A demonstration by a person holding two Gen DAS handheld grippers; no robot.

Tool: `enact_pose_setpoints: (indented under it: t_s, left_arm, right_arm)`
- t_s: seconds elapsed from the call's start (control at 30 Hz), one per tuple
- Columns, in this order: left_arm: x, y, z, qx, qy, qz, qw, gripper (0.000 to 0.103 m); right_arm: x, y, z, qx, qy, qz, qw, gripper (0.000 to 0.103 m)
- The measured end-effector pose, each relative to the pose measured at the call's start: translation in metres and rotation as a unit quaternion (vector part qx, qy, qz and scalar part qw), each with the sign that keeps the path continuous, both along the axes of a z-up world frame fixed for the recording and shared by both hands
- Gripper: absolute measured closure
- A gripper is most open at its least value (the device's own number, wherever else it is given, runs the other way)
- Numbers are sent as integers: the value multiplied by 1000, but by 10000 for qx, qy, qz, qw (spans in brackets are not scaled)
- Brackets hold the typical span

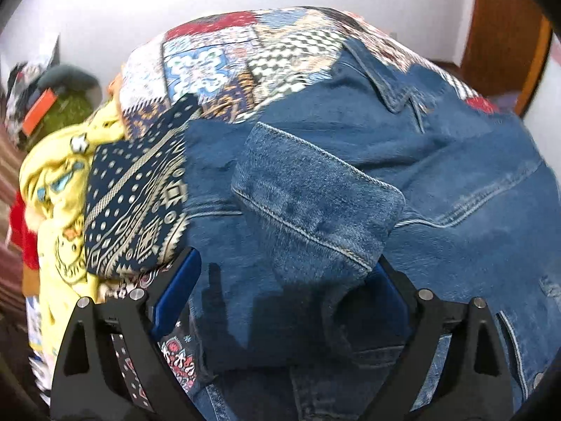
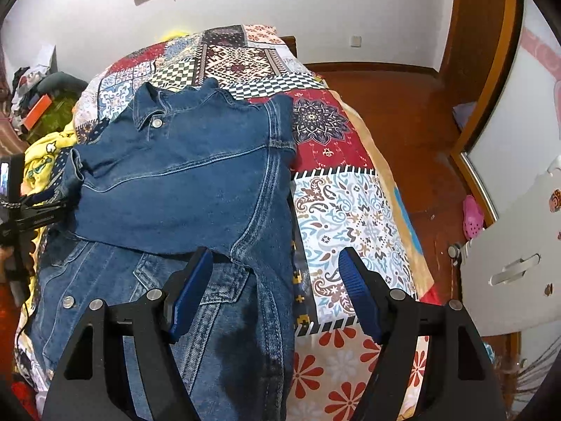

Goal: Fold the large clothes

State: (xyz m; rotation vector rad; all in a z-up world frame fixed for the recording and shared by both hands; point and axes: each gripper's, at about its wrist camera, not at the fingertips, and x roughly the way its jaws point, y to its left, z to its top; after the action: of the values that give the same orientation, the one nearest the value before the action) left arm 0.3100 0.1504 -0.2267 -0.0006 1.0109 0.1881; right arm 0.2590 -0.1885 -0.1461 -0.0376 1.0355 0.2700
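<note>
A blue denim jacket [image 2: 182, 175] lies on the patchwork bedspread [image 2: 343, 203], its upper part folded over the lower front. In the left wrist view the jacket [image 1: 438, 182] fills the frame and its sleeve cuff [image 1: 315, 210] lies between the blue pads of my left gripper [image 1: 284, 280], whose jaws stand wide apart around it. My right gripper [image 2: 277, 273] is open and empty, above the jacket's right edge near the bed's front. The left gripper also shows in the right wrist view [image 2: 31, 210] at the jacket's left side.
A yellow garment [image 1: 56, 203] and a dark patterned cloth [image 1: 136, 203] lie left of the jacket. A cluttered pile [image 2: 38, 98] stands at far left. The wooden floor [image 2: 403, 112], a pink shoe [image 2: 471, 215] and a white cabinet [image 2: 508, 252] lie right of the bed.
</note>
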Motion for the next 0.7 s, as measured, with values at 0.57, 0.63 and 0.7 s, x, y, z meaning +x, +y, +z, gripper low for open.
enact_pose_setpoints:
  t_s: [0.57,0.63,0.7]
  left_arm:
    - [-58,98,50,-225,-315,506,9980,10]
    - [-41,103,51,-424,-340,482,9974,10]
    - [-19,107,47,-614,-290,456,9967,10]
  right_arm:
    - [52,15,-3,500,105,-22,9987,32]
    - [63,19,1,522,64,9,9986,32]
    - [76,25,5,531,11,66,9986,32]
